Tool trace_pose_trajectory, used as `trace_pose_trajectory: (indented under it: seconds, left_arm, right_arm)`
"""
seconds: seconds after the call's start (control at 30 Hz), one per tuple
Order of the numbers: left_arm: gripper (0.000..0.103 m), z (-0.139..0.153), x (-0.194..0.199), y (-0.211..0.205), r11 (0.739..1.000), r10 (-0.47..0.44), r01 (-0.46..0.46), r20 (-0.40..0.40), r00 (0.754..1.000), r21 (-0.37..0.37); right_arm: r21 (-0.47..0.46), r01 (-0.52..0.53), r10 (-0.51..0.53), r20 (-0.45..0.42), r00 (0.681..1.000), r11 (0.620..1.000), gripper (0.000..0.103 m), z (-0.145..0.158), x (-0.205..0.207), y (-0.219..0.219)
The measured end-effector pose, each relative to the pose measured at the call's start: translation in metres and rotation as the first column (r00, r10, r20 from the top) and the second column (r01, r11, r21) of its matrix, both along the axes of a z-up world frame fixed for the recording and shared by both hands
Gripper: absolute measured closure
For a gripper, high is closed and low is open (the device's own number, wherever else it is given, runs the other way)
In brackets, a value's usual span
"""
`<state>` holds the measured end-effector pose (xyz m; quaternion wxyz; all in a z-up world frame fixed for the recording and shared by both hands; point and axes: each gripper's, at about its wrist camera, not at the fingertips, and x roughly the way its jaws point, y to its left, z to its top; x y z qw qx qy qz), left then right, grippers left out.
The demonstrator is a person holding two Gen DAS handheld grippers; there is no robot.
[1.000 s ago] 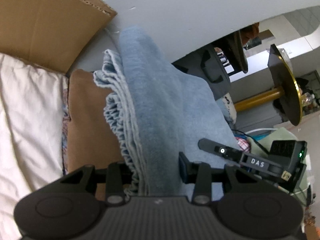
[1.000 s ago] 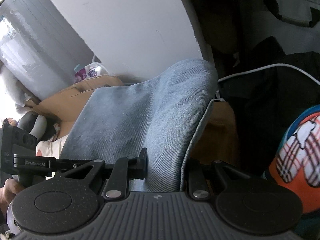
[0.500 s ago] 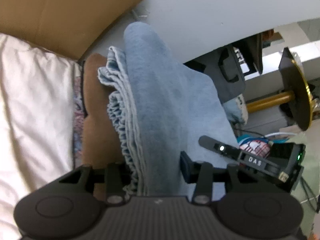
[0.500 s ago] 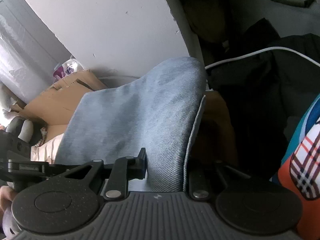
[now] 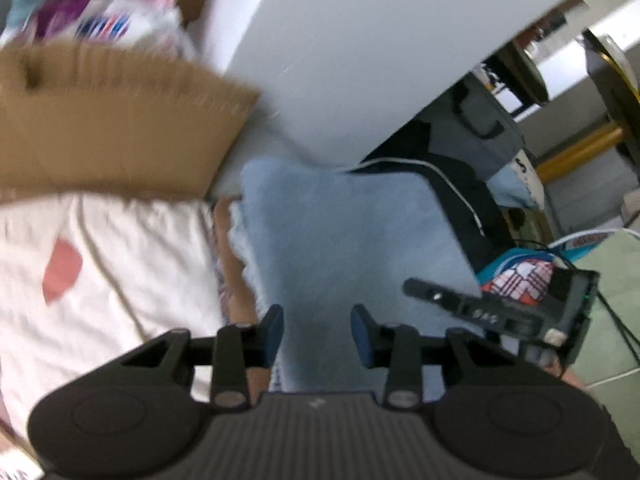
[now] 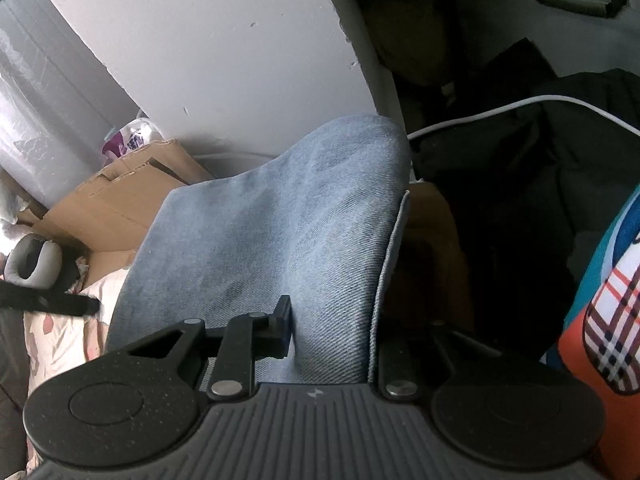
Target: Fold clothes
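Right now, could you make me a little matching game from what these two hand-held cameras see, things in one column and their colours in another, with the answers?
Things:
1. folded garment
2. cardboard box
3. cable
4. bedsheet

Colours:
A. white
B. cream with pink patches
C. light blue denim
D. brown

Pairs: 1-C, 2-D, 3-A, 4-B

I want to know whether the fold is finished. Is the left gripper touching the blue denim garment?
Apart. In the left wrist view the left gripper hangs above the blue denim garment, its pads bare with open space between.
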<state>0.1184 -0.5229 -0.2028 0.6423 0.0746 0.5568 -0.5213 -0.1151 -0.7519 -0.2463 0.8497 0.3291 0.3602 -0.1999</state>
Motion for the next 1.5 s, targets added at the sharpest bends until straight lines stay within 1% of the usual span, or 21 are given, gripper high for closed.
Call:
trace_pose_trajectory:
  seconds: [0.07,0.2,0.27,0.33,0.37,0.4,0.47,0.57,0.63,0.7,0.77,0.93,1.03,1.1,1.13,1.17,1.23,1.3,1.37,1.5]
  left_arm:
    - [0.066,0.006,-0.007,-0.012,0.999,-0.036,0.036,0.030,0.999,0.000]
    - [0.068,0.004,-0.022,-0.033,0.993,-0.114,0.115,0.031,0.993,-0.012]
    - [0.069,-0.005,-0.028,-0.041,0.991,-0.132,0.132,0.052,0.990,0.014]
    - [0.069,-0.019,-0.034,-0.047,0.987,-0.155,0.150,0.088,0.984,0.059]
    - [0.069,-0.027,-0.037,-0.049,0.985,-0.161,0.153,0.107,0.981,0.081]
    - [0.072,-0.035,-0.039,-0.049,0.983,-0.163,0.152,0.124,0.979,0.100]
    - [0.072,-0.051,-0.044,-0.049,0.980,-0.164,0.143,0.160,0.973,0.135]
    - [0.070,-0.065,-0.051,-0.047,0.977,-0.170,0.137,0.214,0.962,0.162]
    - [0.069,-0.069,-0.053,-0.046,0.975,-0.184,0.148,0.231,0.955,0.166]
    - [0.069,-0.069,-0.053,-0.045,0.973,-0.198,0.162,0.230,0.953,0.165]
    - [0.069,-0.069,-0.050,-0.045,0.972,-0.207,0.175,0.220,0.953,0.160]
    - [0.067,-0.073,-0.049,-0.042,0.973,-0.209,0.179,0.222,0.952,0.148]
    - [0.068,-0.071,-0.052,-0.041,0.973,-0.208,0.177,0.234,0.950,0.147]
    - [0.069,-0.067,-0.052,-0.039,0.974,-0.207,0.179,0.238,0.949,0.136]
    - [0.073,-0.065,-0.051,-0.038,0.975,-0.207,0.180,0.240,0.949,0.130]
    - [0.075,-0.063,-0.050,-0.037,0.976,-0.206,0.181,0.244,0.948,0.121]
    - [0.089,-0.059,-0.047,-0.035,0.977,-0.205,0.184,0.255,0.945,0.103]
    - [0.094,-0.056,-0.046,-0.035,0.978,-0.205,0.187,0.271,0.940,0.093]
    - [0.094,-0.053,-0.045,-0.036,0.978,-0.209,0.193,0.300,0.931,0.084]
    - [0.093,-0.048,-0.041,-0.041,0.978,-0.206,0.205,0.331,0.921,0.037]
  right_arm:
    - [-0.002,0.003,-0.003,0.000,1.000,1.000,0.078,0.001,0.000,0.001]
    - [-0.022,-0.001,0.001,-0.006,1.000,1.000,0.077,0.002,0.001,0.004]
    - [-0.036,-0.003,0.002,-0.009,1.000,0.999,0.077,0.002,0.001,0.006]
    - [-0.032,0.011,-0.011,-0.006,1.000,0.999,0.076,0.002,0.000,0.006]
    - [-0.038,0.012,-0.013,-0.008,1.000,0.999,0.076,0.002,0.001,0.007]
    - [-0.046,0.012,-0.012,-0.011,1.000,0.999,0.075,0.002,0.002,0.007]
    - [-0.056,0.017,-0.018,-0.014,1.000,0.998,0.073,0.001,0.003,0.008]
    - [-0.055,0.008,-0.008,-0.012,1.000,0.998,0.068,-0.003,0.004,0.010]
    - [-0.064,-0.006,0.005,-0.018,1.000,0.998,0.066,-0.005,0.006,0.012]
    - [-0.083,-0.015,0.013,-0.033,0.999,0.996,0.063,-0.007,0.009,0.014]
    - [-0.104,-0.011,0.006,-0.052,0.999,0.994,0.056,-0.008,0.010,0.015]
    - [-0.213,-0.016,-0.012,-0.126,0.992,0.977,0.054,0.004,0.006,0.026]
    - [-0.258,0.052,-0.102,-0.185,0.977,0.965,0.055,0.012,-0.003,0.022]
    - [-0.283,0.065,-0.121,-0.185,0.975,0.957,0.057,0.021,-0.010,0.021]
    - [-0.295,0.072,-0.130,-0.184,0.974,0.953,0.058,0.025,-0.013,0.021]
    - [-0.292,0.066,-0.113,-0.149,0.982,0.954,0.058,0.032,-0.017,0.023]
    - [-0.302,0.052,-0.089,-0.109,0.990,0.952,0.058,0.042,-0.019,0.027]
    - [-0.308,0.036,-0.066,-0.088,0.994,0.951,0.060,0.046,-0.018,0.030]
    - [-0.314,0.014,-0.043,-0.083,0.996,0.949,0.063,0.045,-0.015,0.033]
    - [-0.299,-0.015,-0.016,-0.099,0.995,0.954,0.063,0.032,0.001,0.035]
